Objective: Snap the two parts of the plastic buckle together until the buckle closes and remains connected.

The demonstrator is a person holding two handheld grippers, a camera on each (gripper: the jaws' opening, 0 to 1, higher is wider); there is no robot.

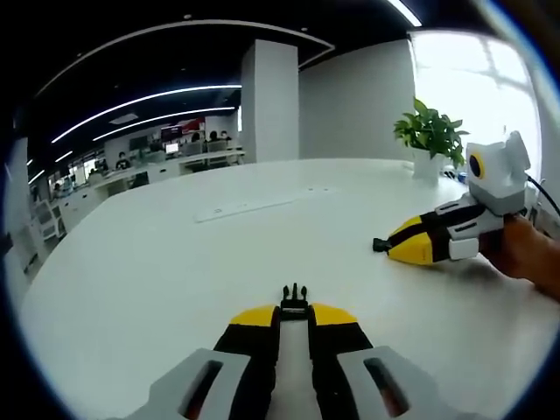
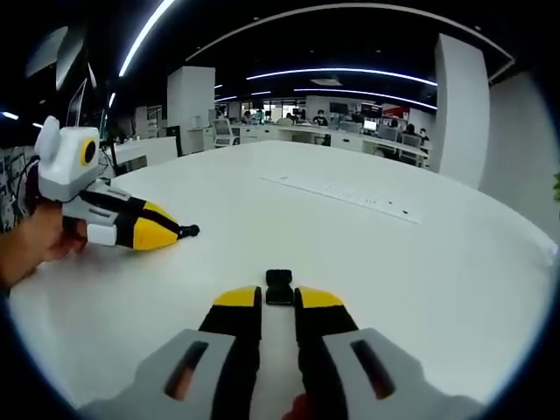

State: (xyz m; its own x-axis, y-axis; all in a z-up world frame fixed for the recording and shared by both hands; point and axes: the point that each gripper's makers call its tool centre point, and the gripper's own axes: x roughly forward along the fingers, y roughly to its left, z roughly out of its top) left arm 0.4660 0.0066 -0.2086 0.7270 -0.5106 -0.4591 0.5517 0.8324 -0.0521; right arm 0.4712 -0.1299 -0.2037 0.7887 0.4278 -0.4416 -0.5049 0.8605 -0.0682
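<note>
Left gripper view: the pronged buckle part (image 1: 295, 297), black, is pinched between the tips of the left gripper (image 1: 295, 313) above the white table (image 1: 175, 262); the right gripper (image 1: 381, 246) rests farther right, a hand (image 1: 525, 254) behind it. Right gripper view: the right gripper clamps the socket buckle part (image 2: 279, 287); beyond lies a white strip (image 2: 341, 194).

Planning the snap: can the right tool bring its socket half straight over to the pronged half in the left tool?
Probably yes. The right tool holds the socket half, the left tool the pronged half, with only bare white table between.
</note>
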